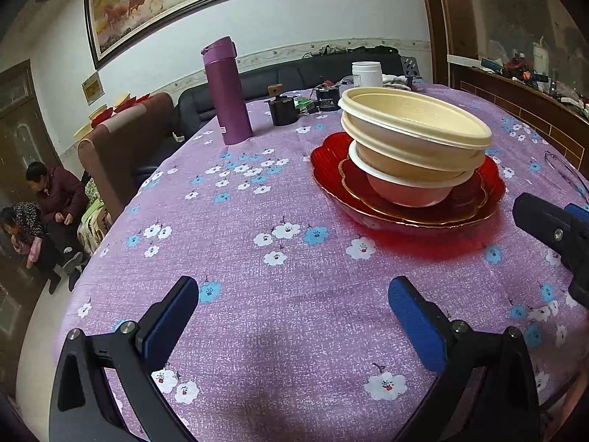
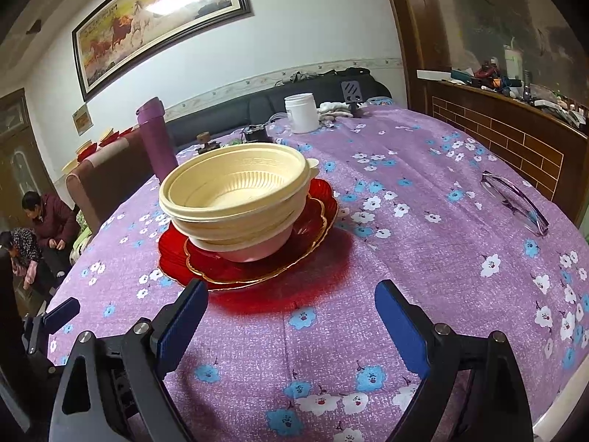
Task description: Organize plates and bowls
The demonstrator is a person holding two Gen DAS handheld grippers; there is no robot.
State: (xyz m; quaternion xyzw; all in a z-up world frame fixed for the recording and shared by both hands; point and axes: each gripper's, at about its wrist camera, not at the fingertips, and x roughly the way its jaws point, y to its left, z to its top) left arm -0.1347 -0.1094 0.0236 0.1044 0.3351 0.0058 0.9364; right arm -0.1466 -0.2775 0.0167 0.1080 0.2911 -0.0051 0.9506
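While both grippers hang over the flowered purple tablecloth [image 1: 228, 221], the stack sits alone in the middle of the table: three bowls [image 2: 235, 199] nested one in another, cream on top and pinkish at the bottom, the upper ones tilted a little off level, all standing on red plates [image 2: 294, 258], a gold-rimmed scalloped one lying on a larger red one. Left gripper [image 1: 292, 307] is low over bare cloth with its blue pads spread wide and nothing between them, the stack ahead of it and off to its right. Right gripper [image 2: 291, 311] has its fingers parted wide too, nothing held, the tip of its left pad just at the near rim of the plates as seen from its own camera, the stack straight ahead. From the left wrist view the right gripper's black-and-blue finger pokes in at the right edge, beside the plates but apart from them. Behind the stack stands a purple flask [image 1: 226, 92], upright, with a white jar [image 2: 302, 112] farther back and some small dark items near it. Glasses [image 2: 515, 199] lie on the cloth well off to the right. Two people [image 1: 40, 202] sit low at the far left of the room.
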